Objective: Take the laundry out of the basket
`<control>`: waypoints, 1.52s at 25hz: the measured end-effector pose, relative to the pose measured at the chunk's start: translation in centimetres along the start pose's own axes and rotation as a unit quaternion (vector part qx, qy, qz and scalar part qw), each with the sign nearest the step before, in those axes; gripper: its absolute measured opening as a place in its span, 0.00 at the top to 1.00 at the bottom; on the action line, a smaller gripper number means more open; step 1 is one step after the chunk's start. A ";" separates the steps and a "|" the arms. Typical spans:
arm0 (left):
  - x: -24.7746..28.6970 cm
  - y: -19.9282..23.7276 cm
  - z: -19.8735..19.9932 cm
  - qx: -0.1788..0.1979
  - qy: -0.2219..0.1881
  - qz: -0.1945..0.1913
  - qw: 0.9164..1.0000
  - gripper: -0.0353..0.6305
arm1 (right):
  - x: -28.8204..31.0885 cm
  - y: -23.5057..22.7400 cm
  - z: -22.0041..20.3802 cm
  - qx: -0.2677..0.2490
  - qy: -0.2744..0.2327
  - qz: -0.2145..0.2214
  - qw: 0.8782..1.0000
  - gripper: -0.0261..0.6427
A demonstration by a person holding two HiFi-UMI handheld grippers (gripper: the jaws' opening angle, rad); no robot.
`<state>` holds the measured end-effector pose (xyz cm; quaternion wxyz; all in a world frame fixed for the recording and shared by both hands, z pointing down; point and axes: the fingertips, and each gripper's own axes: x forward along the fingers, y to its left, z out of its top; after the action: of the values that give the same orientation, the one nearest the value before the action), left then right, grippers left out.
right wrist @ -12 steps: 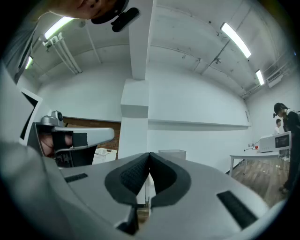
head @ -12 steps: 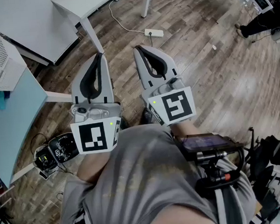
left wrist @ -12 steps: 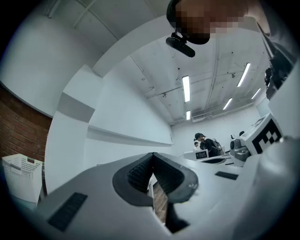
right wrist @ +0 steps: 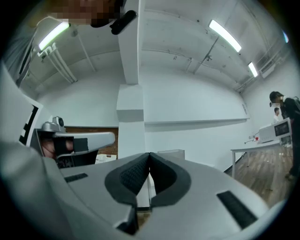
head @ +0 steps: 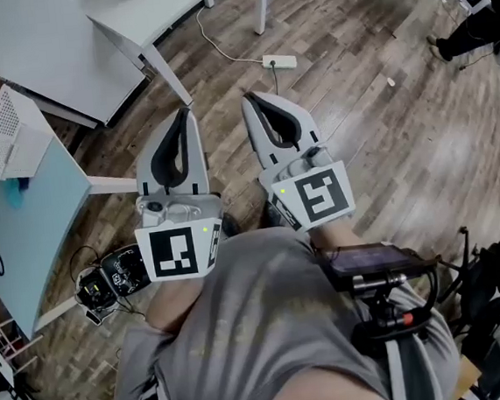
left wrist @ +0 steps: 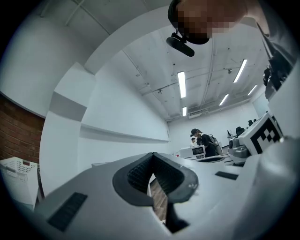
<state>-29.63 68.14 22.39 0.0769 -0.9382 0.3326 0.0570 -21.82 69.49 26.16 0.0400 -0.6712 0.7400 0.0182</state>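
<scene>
Left gripper point(head: 185, 114) and right gripper point(head: 248, 101), both closed and empty, hover side by side as before.

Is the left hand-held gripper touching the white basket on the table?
Apart. The head view shows the left hand-held gripper over wood floor, a clear gap from the white basket.

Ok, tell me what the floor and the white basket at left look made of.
The floor looks like wood or wood-look laminate with a low sheen; plank seams and grain streaks show. The white basket is probably moulded plastic, matte; its walls carry a regular grid of small holes.
</scene>
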 end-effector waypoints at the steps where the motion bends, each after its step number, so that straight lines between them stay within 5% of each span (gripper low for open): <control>1: 0.3 -0.5 0.0 0.003 0.001 -0.001 1.000 0.94 | -0.2 -0.4 0.1 0.008 -0.003 0.004 1.000 0.95; 16: 4.6 -4.9 -1.9 0.022 0.048 -0.018 0.998 0.94 | -0.2 -6.7 -1.8 0.063 0.004 -0.001 0.998 0.95; 28: 13.1 0.7 -5.0 -0.020 0.017 -0.023 0.999 0.94 | 8.9 -10.1 -3.4 0.040 0.027 0.000 0.999 0.95; 38: 19.9 10.0 -4.8 -0.024 -0.016 -0.016 0.999 0.94 | 20.5 -10.7 -2.0 0.017 0.009 0.009 1.000 0.95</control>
<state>-20.26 47.34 22.92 0.0605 -0.9438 0.3151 0.0792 -13.26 47.95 26.77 0.0447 -0.6635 0.7468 0.0001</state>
